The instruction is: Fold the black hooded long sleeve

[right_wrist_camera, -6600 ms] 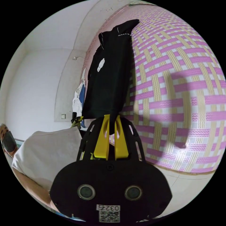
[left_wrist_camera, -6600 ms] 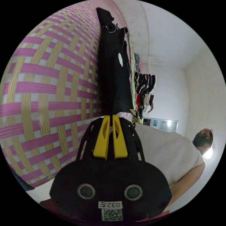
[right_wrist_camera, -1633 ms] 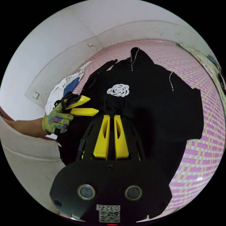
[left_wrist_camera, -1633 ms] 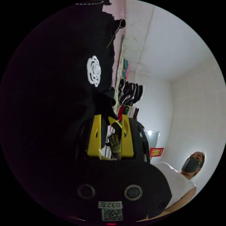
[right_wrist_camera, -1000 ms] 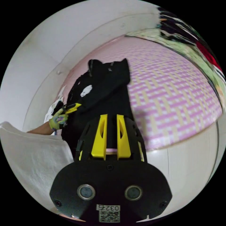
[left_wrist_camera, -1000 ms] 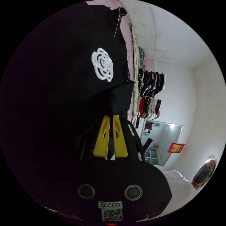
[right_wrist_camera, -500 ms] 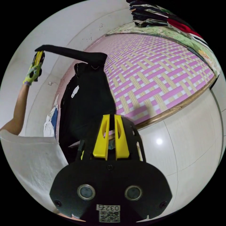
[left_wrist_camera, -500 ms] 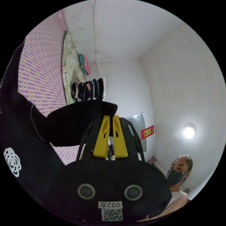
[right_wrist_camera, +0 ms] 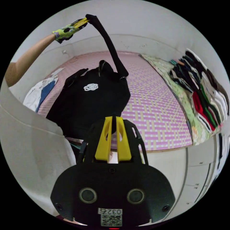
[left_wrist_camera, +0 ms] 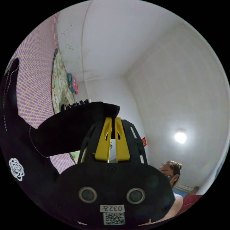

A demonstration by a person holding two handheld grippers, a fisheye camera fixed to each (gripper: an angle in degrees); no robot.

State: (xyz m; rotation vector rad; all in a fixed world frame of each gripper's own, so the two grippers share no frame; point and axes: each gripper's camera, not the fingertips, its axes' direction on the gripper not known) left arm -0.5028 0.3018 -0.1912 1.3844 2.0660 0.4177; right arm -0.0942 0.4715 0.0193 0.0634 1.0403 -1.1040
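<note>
Matt black cloth hooded long sleeve [right_wrist_camera: 95, 100] — woven mat [right_wrist_camera: 153, 112], glossy floor tiles [right_wrist_camera: 172, 167], yellow plastic jaws.

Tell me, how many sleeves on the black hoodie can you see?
2. One sleeve is stretched up in the air, its cuff in the left gripper. The other sleeve lies beside the black hoodie on the pink mat, partly hidden.

1 black hooded top [right_wrist_camera: 95, 100], 2 grippers [left_wrist_camera: 111, 119] [right_wrist_camera: 82, 22], 1 woven mat [right_wrist_camera: 153, 112], 1 person [left_wrist_camera: 171, 169].
</note>
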